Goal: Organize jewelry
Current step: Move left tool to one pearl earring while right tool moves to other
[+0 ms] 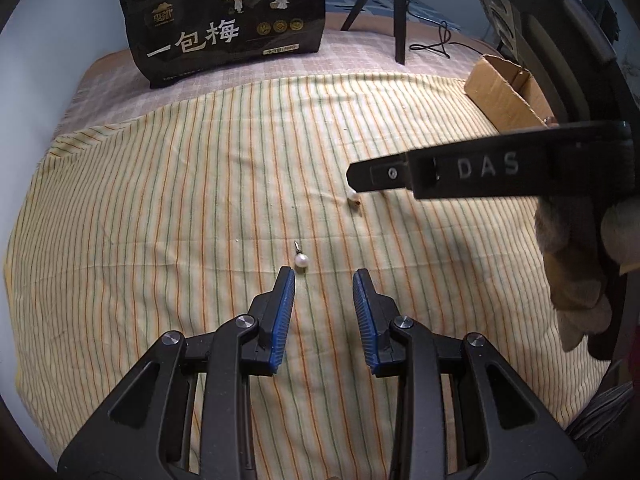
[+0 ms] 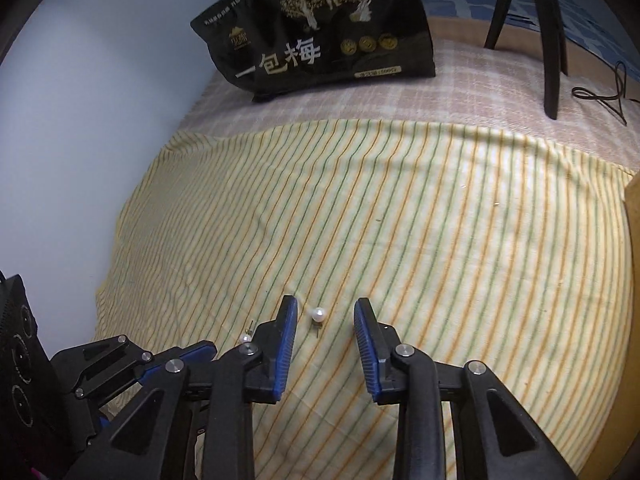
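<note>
Two pearl earrings lie on a yellow striped cloth (image 1: 160, 200). In the left wrist view one pearl earring (image 1: 301, 259) lies just ahead of my open, empty left gripper (image 1: 324, 274), near its left fingertip. The second pearl earring (image 1: 353, 197) lies farther right, partly under the tip of my right gripper (image 1: 360, 178). In the right wrist view my right gripper (image 2: 326, 304) is open and empty, with that second earring (image 2: 318, 314) lying between its fingertips. The first earring (image 2: 245, 337) shows at the left by the left gripper (image 2: 168, 360).
A black snack bag (image 1: 224, 24) stands at the back on a checked cloth (image 1: 360, 56). A tripod (image 1: 396, 8) and a black cable (image 1: 436, 46) are at the back right. A cardboard box (image 1: 504, 92) stands at the right edge.
</note>
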Demonstrator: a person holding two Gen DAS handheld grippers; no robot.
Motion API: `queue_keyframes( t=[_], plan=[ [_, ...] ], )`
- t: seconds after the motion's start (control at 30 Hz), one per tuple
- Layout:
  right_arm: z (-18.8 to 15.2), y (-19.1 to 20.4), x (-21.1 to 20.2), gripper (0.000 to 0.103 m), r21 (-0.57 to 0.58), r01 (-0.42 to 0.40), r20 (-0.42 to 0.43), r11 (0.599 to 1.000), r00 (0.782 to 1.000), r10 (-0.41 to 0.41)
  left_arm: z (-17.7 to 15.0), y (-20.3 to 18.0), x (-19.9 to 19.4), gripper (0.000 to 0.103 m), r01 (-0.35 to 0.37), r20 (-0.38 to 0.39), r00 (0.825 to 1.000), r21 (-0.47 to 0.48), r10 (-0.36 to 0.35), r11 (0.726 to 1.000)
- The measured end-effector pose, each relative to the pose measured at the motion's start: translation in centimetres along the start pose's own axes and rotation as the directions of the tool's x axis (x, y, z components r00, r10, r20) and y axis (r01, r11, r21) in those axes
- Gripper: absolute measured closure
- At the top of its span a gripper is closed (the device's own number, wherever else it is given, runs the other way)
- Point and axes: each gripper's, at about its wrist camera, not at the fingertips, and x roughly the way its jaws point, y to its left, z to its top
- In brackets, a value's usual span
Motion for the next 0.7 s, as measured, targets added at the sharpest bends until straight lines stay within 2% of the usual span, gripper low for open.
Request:
queue_keyframes(
  t=[0.37, 0.7],
  plan=[
    [0.2, 0.8, 1.6, 0.081, -0.037, 0.034, -0.025, 0.999, 0.999, -0.035, 0.3, 0.8, 1.0, 0.075, 0.008, -0.012, 1.000, -0.004, -0.008, 1.000],
    [0.5, 1.1, 2.3, 0.095, -0.068, 0.083, -0.023, 0.994, 0.996, -0.085, 0.8, 0.7, 2.2, 0.079, -0.003, -0.030, 1.000, 0.011, 0.003, 1.000]
  ],
)
